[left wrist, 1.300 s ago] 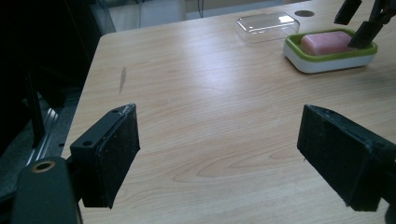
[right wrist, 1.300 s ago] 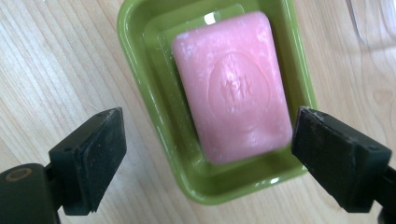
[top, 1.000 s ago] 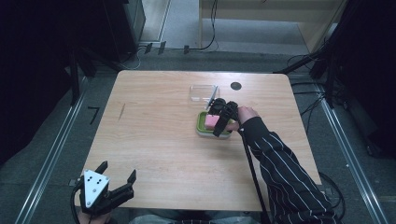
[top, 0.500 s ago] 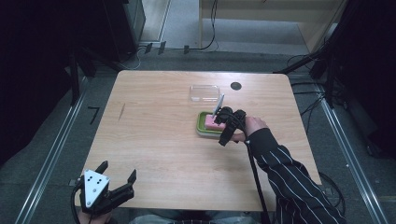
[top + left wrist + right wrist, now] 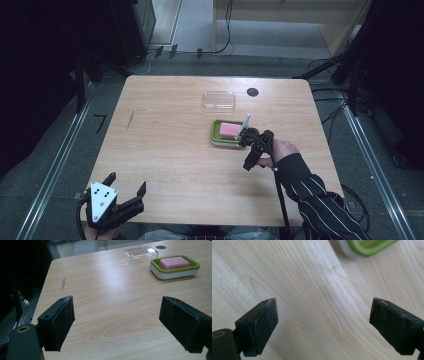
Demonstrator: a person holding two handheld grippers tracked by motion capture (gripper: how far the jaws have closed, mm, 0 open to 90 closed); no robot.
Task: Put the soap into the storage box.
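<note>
The wooden table [image 5: 165,150] is occupying the centre of the high view, its long axis running left to right across the frame. Right of centre, a green-rimmed soap dish [image 5: 222,136] with a white base is lying with its long axis left to right, and a pink bar of soap [image 5: 229,130] is resting inside it, aligned the same way. A clear plastic lid [image 5: 219,99] is sitting apart from the dish, just above it in the frame, near a dark round hole [image 5: 252,92] in the tabletop. The right gripper [image 5: 251,159] is hovering just beside the dish's lower right corner, its jaws standing wide apart and grasping nothing; in its own view the dish's edge [image 5: 367,247] is showing at the upper right. The left gripper [image 5: 125,192] is sitting at the lower left of the frame, well apart from the dish, jaws likewise spread and empty; its view is showing the dish [image 5: 175,268] at upper right.
</note>
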